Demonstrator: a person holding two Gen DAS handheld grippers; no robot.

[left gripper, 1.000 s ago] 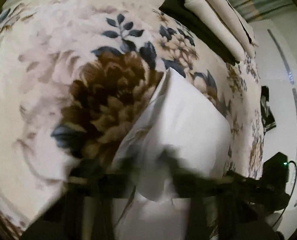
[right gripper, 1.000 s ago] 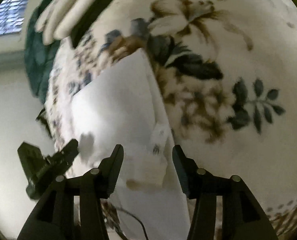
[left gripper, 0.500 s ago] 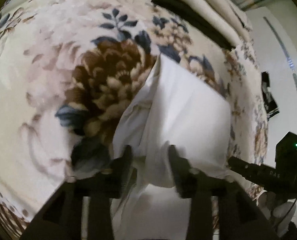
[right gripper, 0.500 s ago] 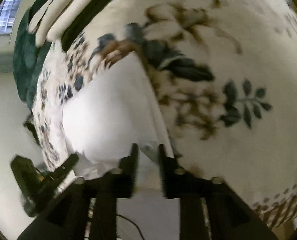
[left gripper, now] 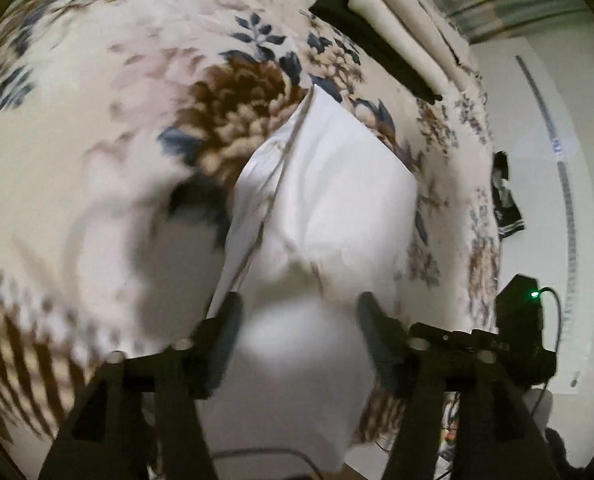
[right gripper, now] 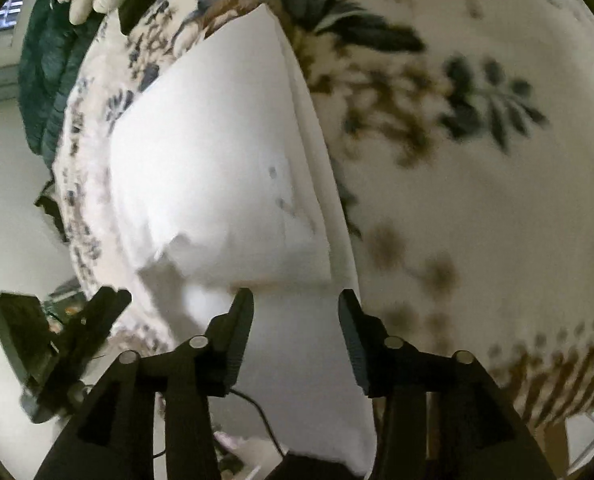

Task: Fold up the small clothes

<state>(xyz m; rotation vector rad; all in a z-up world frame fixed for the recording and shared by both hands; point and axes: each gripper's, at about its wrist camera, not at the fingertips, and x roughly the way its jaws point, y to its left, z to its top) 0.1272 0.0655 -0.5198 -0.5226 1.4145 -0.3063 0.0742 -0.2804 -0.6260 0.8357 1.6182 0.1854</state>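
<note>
Since a second before, both grippers had let go of the white garment's near edge and drawn back from it, and the cloth sat farther up each frame.

Left wrist view: the left gripper (left gripper: 297, 312) stood at lower centre, jaws opening, nothing pinched between them. The garment (left gripper: 329, 192) lay folded at mid-frame on the floral bedspread (left gripper: 97, 100), its near part draping toward the bed's edge. Folded cream cloths (left gripper: 397, 32) lay upper right. The right gripper's body at lower right bore small pale characters, too blurred to read.

Right wrist view: the right gripper (right gripper: 295, 312) sat at bottom centre, jaws opening and empty. The garment (right gripper: 217, 152) filled centre left, a flap's ragged edge low on it; faint dark marks there could not be read.

Judged from this, the fold looked set; a clean next fold would call for pinching both near corners evenly and lifting together.
</note>
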